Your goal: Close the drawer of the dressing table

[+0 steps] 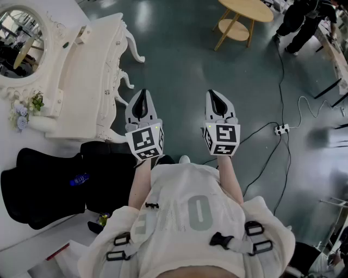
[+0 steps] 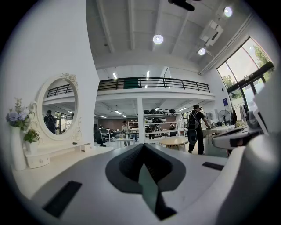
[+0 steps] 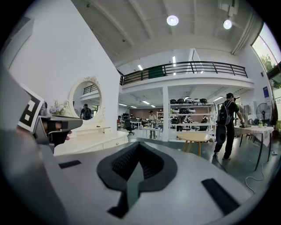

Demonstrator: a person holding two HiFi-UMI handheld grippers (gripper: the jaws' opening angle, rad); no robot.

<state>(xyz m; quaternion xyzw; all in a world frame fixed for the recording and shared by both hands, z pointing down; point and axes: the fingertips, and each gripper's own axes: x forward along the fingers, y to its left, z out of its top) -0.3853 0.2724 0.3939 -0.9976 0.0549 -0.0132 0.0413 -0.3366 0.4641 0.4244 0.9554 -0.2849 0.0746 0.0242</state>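
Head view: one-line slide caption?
Left tongs and right tongs, both shut and empty, held side by side over the floor beside the white dressing table.

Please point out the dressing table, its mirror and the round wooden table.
dressing table [image 1: 87,92], head view, bare white top
mirror [image 1: 19,40], head view, the glass
round wooden table [image 1: 247,8], head view, tabletop

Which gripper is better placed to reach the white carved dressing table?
Left. The left gripper sits beside the white carved dressing table; the right gripper is farther out. Both are shut and empty.
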